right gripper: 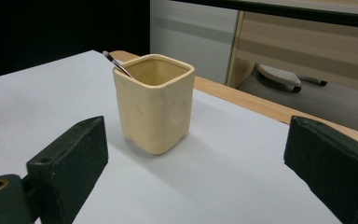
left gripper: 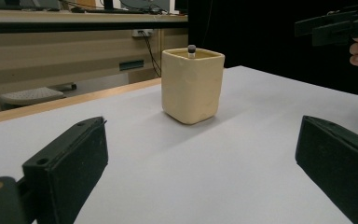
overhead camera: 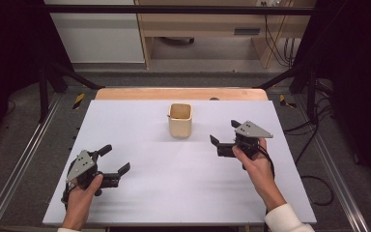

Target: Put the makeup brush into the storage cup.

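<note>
Both sets of jaws stood wide apart with nothing between them! The left gripper (overhead camera: 117, 166), held in the person's left hand (overhead camera: 81, 200), hovered low over the near left part of the white surface (overhead camera: 140, 145), its black jaws spread wide and pointing toward the middle. In the left gripper view those two jaws framed bare white surface, and beyond them stood the cream-yellow square ceramic cup (left gripper: 192, 85), upright and well apart from them.

Over on the other side, the right gripper (overhead camera: 223, 134) sat in the person's right hand (overhead camera: 251, 162), a white sleeve (overhead camera: 287, 220) showing at the wrist. Its jaws were just as wide, aimed leftward, with the cup off to the left and a little farther back. The right gripper view showed the cup between the two jaw tips but farther off, untouched.

The cup stood toward the far middle of the surface, near the light wooden edge (overhead camera: 181, 93) behind it. Inside it leaned a thin dark-tipped pen (right gripper: 116, 63), its end poking just above the rim at one corner. In the left gripper view that tip (left gripper: 191, 50) peeked up over the far rim.
</note>
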`<action>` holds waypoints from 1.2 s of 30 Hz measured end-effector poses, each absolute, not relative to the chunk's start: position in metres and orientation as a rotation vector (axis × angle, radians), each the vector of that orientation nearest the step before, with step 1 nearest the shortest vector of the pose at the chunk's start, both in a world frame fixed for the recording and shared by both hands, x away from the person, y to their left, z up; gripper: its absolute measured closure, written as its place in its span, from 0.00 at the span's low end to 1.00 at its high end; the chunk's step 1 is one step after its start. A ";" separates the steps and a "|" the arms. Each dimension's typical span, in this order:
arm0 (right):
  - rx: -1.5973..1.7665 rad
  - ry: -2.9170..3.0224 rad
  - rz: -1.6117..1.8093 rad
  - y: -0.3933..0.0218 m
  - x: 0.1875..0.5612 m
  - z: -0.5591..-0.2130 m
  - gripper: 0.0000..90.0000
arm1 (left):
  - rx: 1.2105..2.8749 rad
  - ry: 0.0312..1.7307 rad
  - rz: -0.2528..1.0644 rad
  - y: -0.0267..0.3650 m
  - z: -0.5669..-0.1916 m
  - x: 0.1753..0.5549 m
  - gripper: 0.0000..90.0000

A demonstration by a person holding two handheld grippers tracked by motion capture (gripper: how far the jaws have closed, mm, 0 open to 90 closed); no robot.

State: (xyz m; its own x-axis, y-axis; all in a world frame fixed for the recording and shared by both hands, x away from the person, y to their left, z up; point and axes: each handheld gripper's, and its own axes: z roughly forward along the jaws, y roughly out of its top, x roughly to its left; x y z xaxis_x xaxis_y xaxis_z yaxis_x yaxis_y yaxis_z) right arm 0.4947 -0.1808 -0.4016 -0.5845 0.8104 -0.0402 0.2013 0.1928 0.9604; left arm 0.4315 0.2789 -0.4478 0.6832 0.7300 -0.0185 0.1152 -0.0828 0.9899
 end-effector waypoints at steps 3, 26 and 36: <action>0.927 1.905 1.412 -0.185 0.492 -0.404 0.07 | 1.598 0.708 0.591 0.279 -0.448 0.431 0.02; 0.887 1.873 1.418 -0.220 0.463 -0.437 0.06 | 1.601 0.694 0.594 0.280 -0.448 0.431 0.02; 0.905 1.851 1.428 -0.235 0.449 -0.448 0.06 | 1.596 0.682 0.593 0.281 -0.448 0.430 0.02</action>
